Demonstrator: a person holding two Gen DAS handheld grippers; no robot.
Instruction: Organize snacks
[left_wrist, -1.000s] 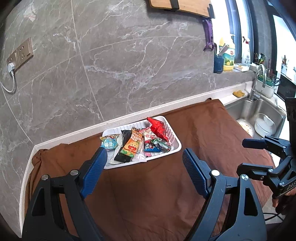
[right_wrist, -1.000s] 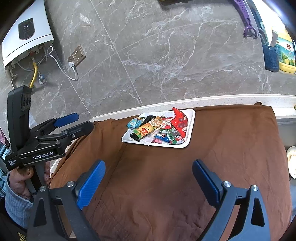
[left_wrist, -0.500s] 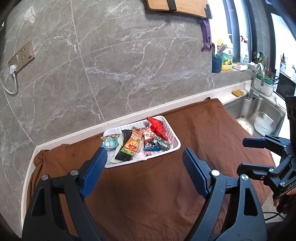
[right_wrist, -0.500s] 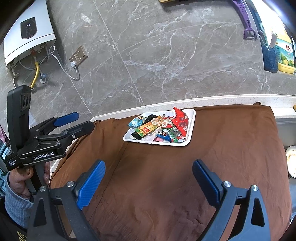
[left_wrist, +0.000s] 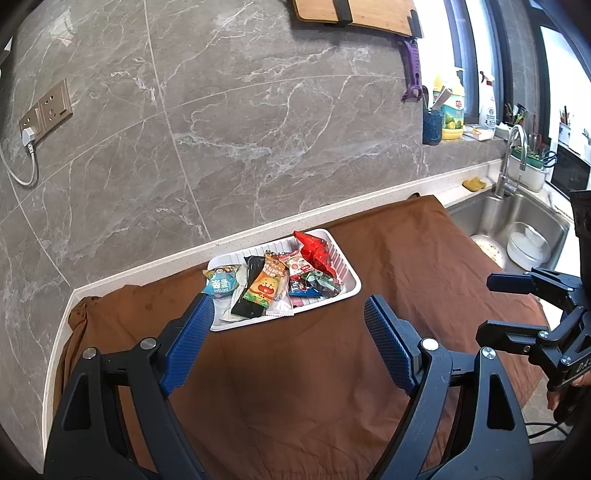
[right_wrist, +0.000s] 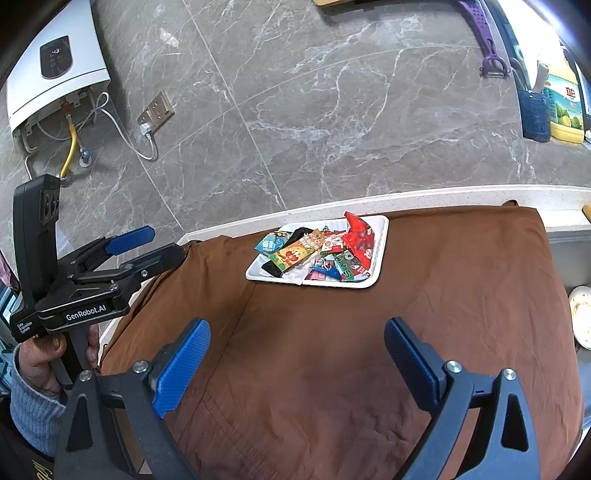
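A white tray (left_wrist: 347, 269) holds a pile of several snack packets near the back of a brown cloth (left_wrist: 295, 369); it also shows in the right wrist view (right_wrist: 382, 236). Among them are a red packet (left_wrist: 316, 251), an orange packet (left_wrist: 264, 286) and a blue packet (left_wrist: 221, 282). My left gripper (left_wrist: 288, 332) is open and empty, held back from the tray's near edge. My right gripper (right_wrist: 297, 350) is open and empty, further back over the cloth. Each gripper shows at the edge of the other's view.
A grey marble wall rises behind the counter. A steel sink (left_wrist: 517, 229) with a tap and dishes lies to the right of the cloth. Bottles and a blue cup (left_wrist: 432, 127) stand on the ledge. A water heater (right_wrist: 55, 62) and a socket hang at left.
Both views have tilted slightly, so the tray sits a little lower in each frame. Both grippers stay open and empty. The snacks have not moved.
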